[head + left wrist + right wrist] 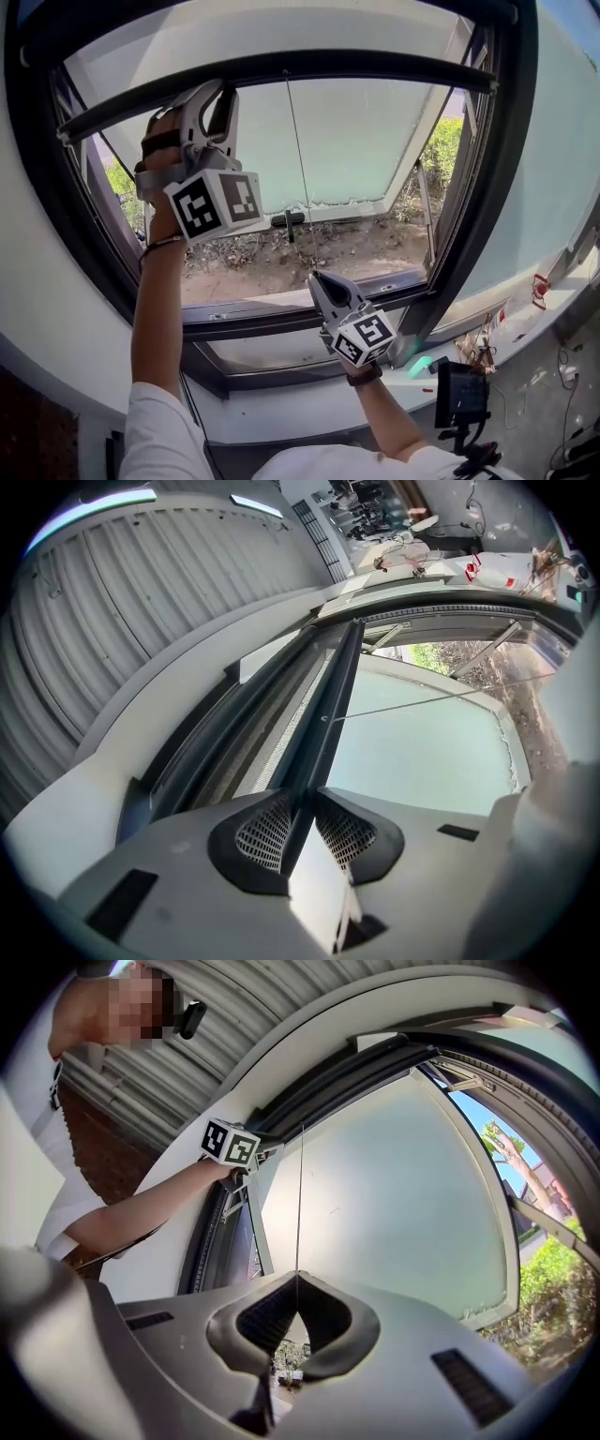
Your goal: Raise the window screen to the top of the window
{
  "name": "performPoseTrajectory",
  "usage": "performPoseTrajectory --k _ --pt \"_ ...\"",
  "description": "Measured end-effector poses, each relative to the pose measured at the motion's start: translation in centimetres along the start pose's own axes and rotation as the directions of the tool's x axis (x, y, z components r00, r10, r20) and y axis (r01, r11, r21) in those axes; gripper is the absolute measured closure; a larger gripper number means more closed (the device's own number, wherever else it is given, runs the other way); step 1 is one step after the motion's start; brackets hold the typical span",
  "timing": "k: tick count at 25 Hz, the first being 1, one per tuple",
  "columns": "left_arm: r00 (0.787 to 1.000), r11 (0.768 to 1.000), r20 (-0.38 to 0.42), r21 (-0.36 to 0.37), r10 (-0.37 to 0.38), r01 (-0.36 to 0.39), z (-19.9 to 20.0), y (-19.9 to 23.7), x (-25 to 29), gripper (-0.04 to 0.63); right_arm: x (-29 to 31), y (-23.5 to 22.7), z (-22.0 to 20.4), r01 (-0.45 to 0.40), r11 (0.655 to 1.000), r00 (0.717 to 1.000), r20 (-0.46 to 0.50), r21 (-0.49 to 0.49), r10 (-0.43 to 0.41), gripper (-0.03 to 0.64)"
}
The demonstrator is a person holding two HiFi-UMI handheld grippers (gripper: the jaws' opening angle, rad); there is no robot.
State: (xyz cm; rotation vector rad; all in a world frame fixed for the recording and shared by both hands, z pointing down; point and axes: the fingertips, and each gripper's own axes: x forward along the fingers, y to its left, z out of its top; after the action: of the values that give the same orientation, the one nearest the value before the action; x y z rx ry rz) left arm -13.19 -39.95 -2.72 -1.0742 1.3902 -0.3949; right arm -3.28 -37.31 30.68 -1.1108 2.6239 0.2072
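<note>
**Lifting step, near its end.** Our left gripper was clamped on the screen bar, which ran crosswise between its pads. Our right gripper, below it and to its right, was pinched shut on the thin cord hanging from the middle of the screen bar. The screen bar lay high in the frame, just short of its top edge. We judged that the next move called for both grippers to rise together, keeping the screen bar level, until it seated at the top.
</note>
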Motion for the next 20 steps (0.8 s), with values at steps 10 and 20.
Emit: performPoseTrajectory --k 10,20 --pt "1.000 0.999 0.020 0.041 0.007 -0.007 0.7 3.1 0.9 0.534 1.2 1.8 2.9 -0.035 0.999 0.999 0.040 -0.006 0.035 0.615" --pt "0.999 0.999 -0.012 0.030 0.031 -0.030 0.6 6.9 5.0 0.534 2.6 1.0 8.4 -0.042 0.995 0.986 0.156 -0.086 0.055 0.615"
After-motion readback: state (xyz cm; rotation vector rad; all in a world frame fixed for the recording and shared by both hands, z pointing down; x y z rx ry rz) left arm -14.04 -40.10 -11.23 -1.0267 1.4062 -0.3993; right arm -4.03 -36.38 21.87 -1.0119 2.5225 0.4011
